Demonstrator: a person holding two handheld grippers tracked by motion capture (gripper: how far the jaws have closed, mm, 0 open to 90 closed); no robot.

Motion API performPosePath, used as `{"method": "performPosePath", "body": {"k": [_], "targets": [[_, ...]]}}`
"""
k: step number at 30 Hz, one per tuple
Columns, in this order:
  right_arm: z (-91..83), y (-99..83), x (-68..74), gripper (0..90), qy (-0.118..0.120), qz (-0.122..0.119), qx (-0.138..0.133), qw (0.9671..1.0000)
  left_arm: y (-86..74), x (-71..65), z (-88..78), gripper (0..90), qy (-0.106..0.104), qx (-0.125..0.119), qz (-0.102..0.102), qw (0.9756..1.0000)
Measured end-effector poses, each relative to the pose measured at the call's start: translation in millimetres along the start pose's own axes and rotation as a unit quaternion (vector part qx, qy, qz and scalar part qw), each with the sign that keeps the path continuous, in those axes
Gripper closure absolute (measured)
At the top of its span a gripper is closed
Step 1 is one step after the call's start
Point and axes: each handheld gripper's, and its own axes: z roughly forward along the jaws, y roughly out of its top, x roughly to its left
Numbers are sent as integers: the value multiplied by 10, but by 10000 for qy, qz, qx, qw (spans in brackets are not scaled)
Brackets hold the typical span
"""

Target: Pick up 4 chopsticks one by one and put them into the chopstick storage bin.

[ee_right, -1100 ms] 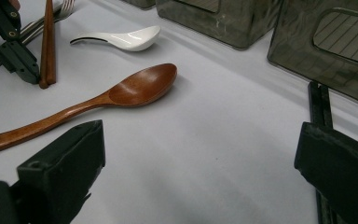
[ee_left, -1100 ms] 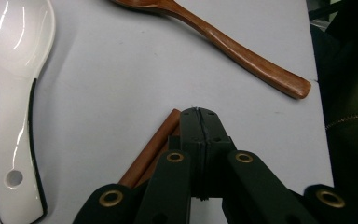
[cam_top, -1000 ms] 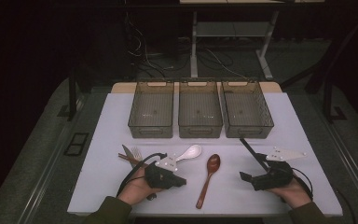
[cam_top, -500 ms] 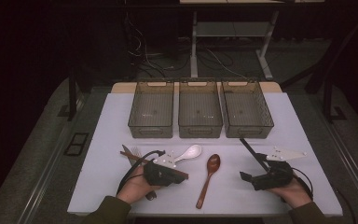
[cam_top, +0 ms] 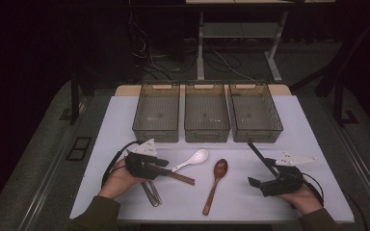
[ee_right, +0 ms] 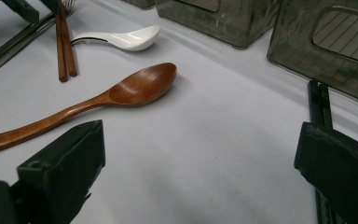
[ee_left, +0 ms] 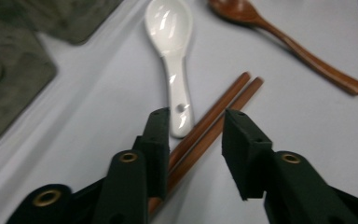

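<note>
A pair of brown chopsticks [ee_left: 214, 116] lies on the white table [cam_top: 250, 202], and the jaws of my left gripper [ee_left: 198, 135] stand open on either side of it, without pinching. In the high view my left gripper [cam_top: 165, 169] sits at the front left, pointing right along the brown chopsticks [cam_top: 182, 178]. A white ceramic spoon [ee_left: 172, 56] lies just beyond them, and a wooden spoon [cam_top: 215, 183] lies mid-table. At the front right my right gripper [cam_top: 262, 178] is wide open and empty, beside black chopsticks [cam_top: 260, 156].
Three empty smoky plastic bins [cam_top: 156, 113] [cam_top: 206, 113] [cam_top: 254, 113] stand in a row at the back of the table. Metal cutlery [cam_top: 151, 192] lies by the left hand. In the right gripper view the wooden spoon [ee_right: 98, 100] lies ahead to the left, with bare table between the jaws.
My left gripper has drawn back to the left along the brown chopsticks. The right gripper and the spoons have stayed where they were.
</note>
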Motion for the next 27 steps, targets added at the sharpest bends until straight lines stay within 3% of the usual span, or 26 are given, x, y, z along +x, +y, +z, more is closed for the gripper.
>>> {"method": "performPosePath", "body": {"k": [5, 9, 14, 27], "targets": [[8, -1, -1, 17, 8, -17, 22, 10000, -58, 97, -19, 514, -76, 187, 69, 9998], [8, -3, -3, 17, 7, -13, 25, 10000, -68, 89, 40, 471, -50, 379, 292, 9988], [9, -4, -1, 16, 13, -28, 20, 10000, -78, 77, 99, 474, -54, 599, 428, 9973], [7, -3, -3, 17, 19, -19, 18, 10000, -110, 76, 135, 559, -11, 826, 582, 9949]]}}
